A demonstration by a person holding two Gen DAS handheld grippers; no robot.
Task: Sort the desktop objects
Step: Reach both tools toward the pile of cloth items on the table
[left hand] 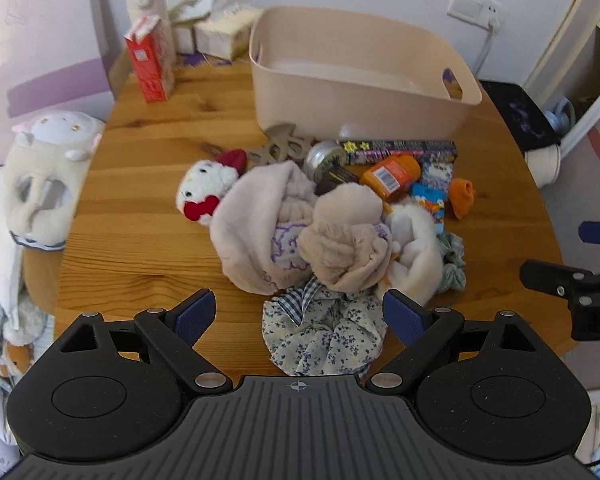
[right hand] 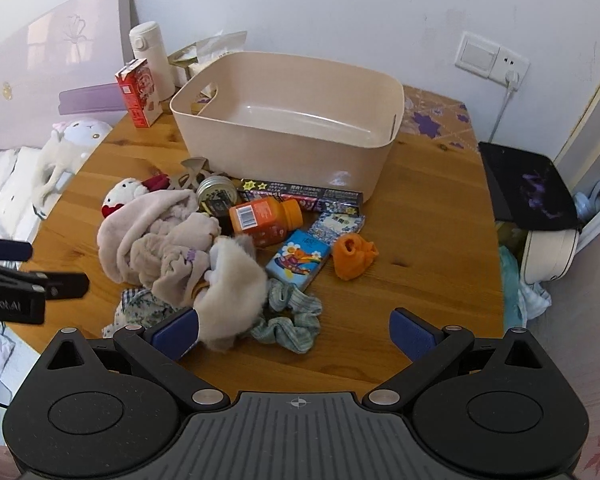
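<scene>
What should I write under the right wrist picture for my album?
Open right gripper hovering over a green scrunchie, with the empty beige bin waiting behind the pile.

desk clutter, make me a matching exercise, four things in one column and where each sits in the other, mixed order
Things:
1. orange bottle
2. red carton
3. green scrunchie
4. beige bin

Places:
A. nearest the right tongs
B. at the back, empty
C. lying on its side in the pile
D. upright beside the white flask

Pairs: 1-C, 2-D, 3-A, 4-B
</scene>
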